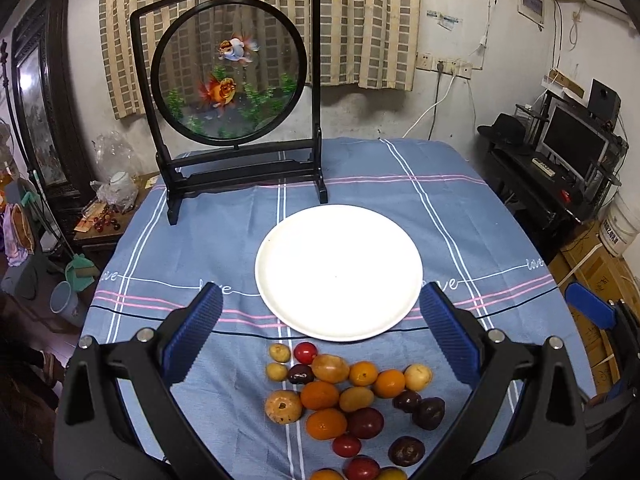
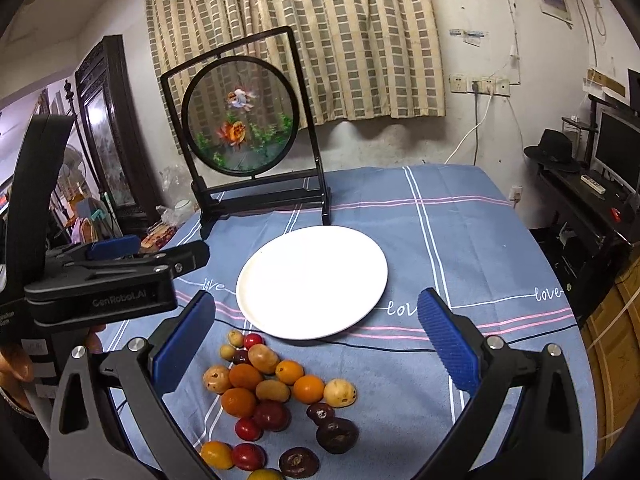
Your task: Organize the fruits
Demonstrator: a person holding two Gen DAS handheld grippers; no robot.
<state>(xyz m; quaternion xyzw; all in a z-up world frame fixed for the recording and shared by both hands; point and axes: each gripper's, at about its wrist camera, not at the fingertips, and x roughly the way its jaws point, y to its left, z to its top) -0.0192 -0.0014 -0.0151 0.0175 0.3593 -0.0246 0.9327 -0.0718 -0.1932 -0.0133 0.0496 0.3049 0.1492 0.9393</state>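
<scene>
A heap of small fruits [image 1: 348, 404] lies on the blue cloth just in front of an empty white plate [image 1: 338, 272]: orange, yellow-brown, red and dark purple ones. It also shows in the right wrist view [image 2: 276, 404], in front of the plate [image 2: 312, 282]. My left gripper [image 1: 320, 308] is open and empty, held above the near edge of the plate and the heap. My right gripper [image 2: 316, 316] is open and empty, above the same heap. The left gripper's body [image 2: 112, 276] shows at the left of the right wrist view.
A black-framed round goldfish screen [image 1: 232, 80] stands at the back left of the table, behind the plate. The table edge drops off at the left toward a cluttered side table [image 1: 108, 216], and at the right toward a desk with a monitor [image 1: 576, 148] and cardboard boxes [image 1: 600, 280].
</scene>
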